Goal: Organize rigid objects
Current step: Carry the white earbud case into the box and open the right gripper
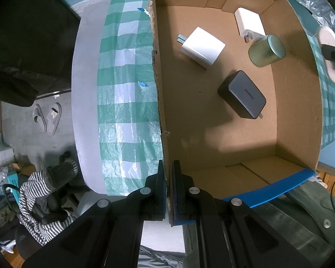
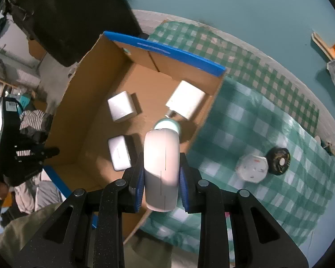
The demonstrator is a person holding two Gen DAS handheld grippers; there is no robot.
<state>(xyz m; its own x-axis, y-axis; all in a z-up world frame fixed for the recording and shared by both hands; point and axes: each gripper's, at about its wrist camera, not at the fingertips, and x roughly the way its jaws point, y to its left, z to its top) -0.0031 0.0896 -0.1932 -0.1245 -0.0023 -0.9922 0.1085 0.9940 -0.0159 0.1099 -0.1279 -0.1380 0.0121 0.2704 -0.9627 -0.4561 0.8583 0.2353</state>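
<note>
A cardboard box (image 1: pixel 297 102) with blue edges sits on a green checked tablecloth. Inside lie two white chargers (image 1: pixel 202 45) (image 1: pixel 249 21), a grey charger (image 1: pixel 242 95) and a green round tin (image 1: pixel 266 50). My left gripper (image 1: pixel 169 178) is shut on the box's left wall (image 1: pixel 159 89). My right gripper (image 2: pixel 160 178) is shut on a white rounded case (image 2: pixel 161 167) and holds it above the box's right wall (image 2: pixel 203 122). The case also shows at the right edge of the left wrist view (image 1: pixel 330 53).
A white round object (image 2: pixel 252 167) and a black round object (image 2: pixel 278 161) lie on the tablecloth (image 2: pixel 268 122) right of the box. The table edge (image 1: pixel 84 89) runs left of the box; slippers (image 1: pixel 48 118) and clothes lie on the floor below.
</note>
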